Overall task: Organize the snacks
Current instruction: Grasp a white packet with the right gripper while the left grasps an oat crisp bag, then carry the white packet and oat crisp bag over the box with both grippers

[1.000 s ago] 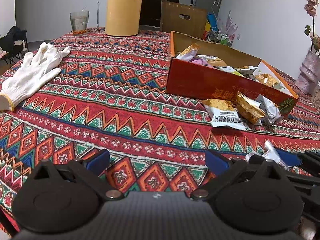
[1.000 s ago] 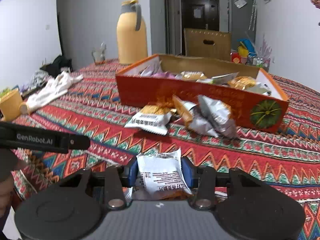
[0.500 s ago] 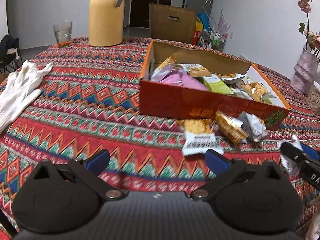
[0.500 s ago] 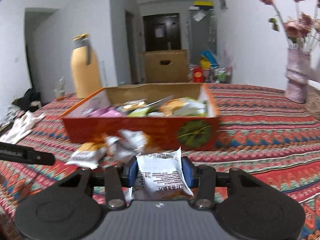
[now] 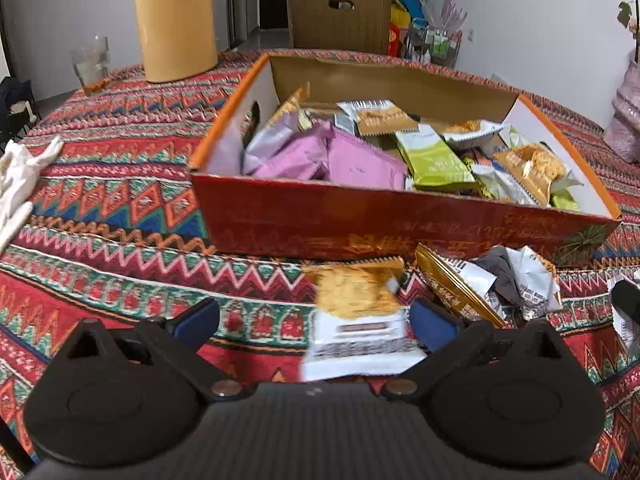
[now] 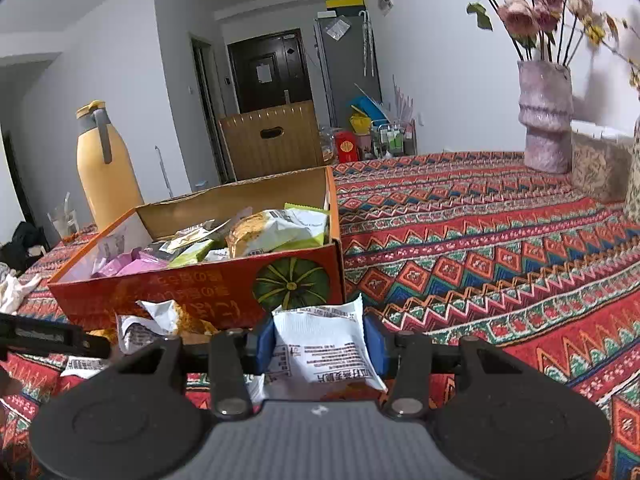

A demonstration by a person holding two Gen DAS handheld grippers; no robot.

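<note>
So the right claw (image 6: 319,350) is pinching a white snack packet (image 6: 320,348) flat between its two blue pads, gripped by the side edges so it sits upright and won't flop. My guess is that's so it can be dropped cleanly over the wall of the orange box (image 6: 200,284), which sits just ahead of it on the bench (image 6: 480,248). The box is already loaded with purple, green and gold packets, so it's clearly the collecting spot. The left claw (image 5: 315,318) is spread wide with nothing pressed between the pads, and it's hanging low over a gold-and-white packet (image 5: 356,320) lying on the patterned cloth right against the front of the box. Looks like it's lining up to take that one, though the pads aren't touching it as far as I can tell. A few more loose wrappers (image 5: 500,284) are heaped just to the right of it, so there's plenty left to tidy. The yellow jug (image 5: 176,20), glass (image 5: 90,62) and white gloves (image 5: 16,176) are well off to the side, out of the way.
</note>
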